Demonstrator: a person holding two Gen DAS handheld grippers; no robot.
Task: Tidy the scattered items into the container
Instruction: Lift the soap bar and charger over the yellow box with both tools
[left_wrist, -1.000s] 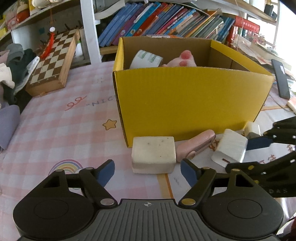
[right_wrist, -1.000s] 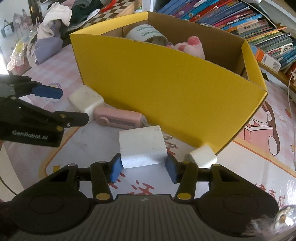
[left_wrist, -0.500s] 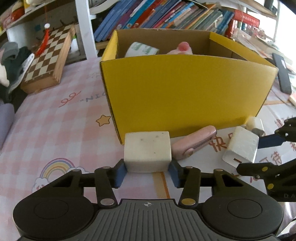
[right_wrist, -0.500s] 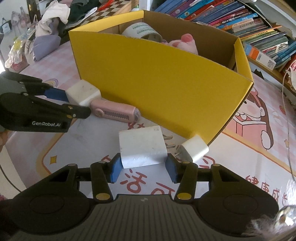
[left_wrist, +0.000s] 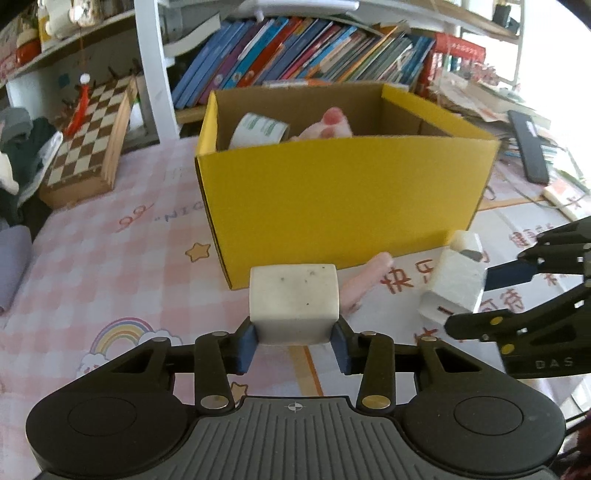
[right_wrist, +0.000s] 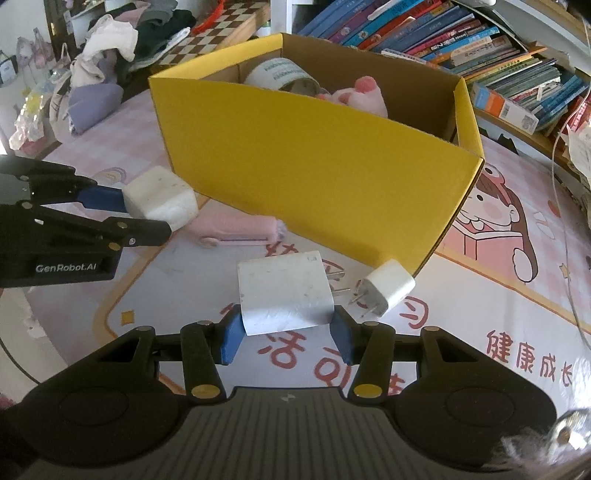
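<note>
My left gripper is shut on a cream eraser block, lifted above the mat in front of the yellow cardboard box. My right gripper is shut on a large white charger, also lifted. A pink stapler-like item and a small white plug lie on the mat by the box's front wall. The box holds a tape roll and a pink plush toy. The right gripper with its charger shows in the left wrist view; the left gripper with its eraser shows in the right wrist view.
A chessboard leans at the back left beside a pile of clothes. Bookshelves stand behind the box. A black remote and papers lie at the right. The table has a pink cartoon mat.
The left gripper closed on the eraser block and lifted it. The right gripper kept hold of the charger and rose; both views now look higher over the box.
</note>
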